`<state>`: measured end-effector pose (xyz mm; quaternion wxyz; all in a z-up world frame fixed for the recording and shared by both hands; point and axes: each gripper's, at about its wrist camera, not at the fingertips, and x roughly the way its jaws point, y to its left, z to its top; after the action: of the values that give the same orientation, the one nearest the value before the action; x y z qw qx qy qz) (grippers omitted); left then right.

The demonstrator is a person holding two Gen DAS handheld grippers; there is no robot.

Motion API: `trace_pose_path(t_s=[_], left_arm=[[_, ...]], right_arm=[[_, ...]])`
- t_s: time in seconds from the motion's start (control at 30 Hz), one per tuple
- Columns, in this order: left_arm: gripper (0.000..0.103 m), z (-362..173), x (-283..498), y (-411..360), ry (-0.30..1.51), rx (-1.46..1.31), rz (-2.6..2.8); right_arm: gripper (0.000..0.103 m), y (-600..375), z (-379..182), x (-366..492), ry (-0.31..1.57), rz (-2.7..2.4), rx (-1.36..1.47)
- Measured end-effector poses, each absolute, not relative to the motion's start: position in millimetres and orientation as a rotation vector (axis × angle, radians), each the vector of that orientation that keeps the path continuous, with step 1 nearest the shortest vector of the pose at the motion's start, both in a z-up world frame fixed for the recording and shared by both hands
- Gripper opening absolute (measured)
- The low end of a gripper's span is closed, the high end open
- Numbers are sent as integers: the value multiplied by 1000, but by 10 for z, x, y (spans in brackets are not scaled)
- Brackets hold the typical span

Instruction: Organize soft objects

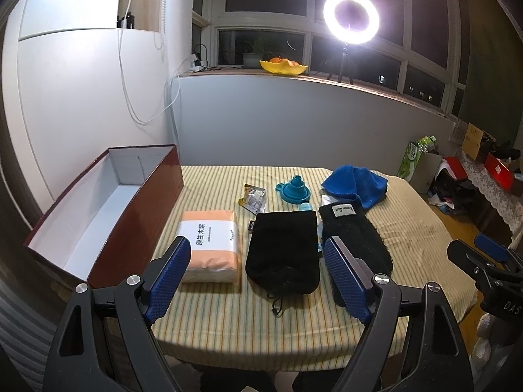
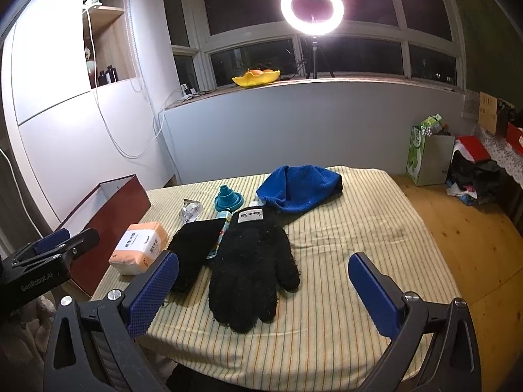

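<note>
You're at the start: both grippers, left and right, gape empty at the table's near edge, so next close on the glove for the box.

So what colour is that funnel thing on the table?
Teal blue. The funnel shows best in the left wrist view, behind the black pouch.
</note>
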<state>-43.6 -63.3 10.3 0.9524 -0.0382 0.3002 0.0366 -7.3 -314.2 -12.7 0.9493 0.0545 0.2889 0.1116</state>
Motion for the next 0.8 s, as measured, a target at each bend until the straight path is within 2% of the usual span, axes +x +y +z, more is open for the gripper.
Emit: trace_pose_path(t_s=[0.8], left_arm=[[84, 16, -375, -638, 635, -70, 83]], right_arm=[[103, -3213, -178, -5, 609, 234, 112]])
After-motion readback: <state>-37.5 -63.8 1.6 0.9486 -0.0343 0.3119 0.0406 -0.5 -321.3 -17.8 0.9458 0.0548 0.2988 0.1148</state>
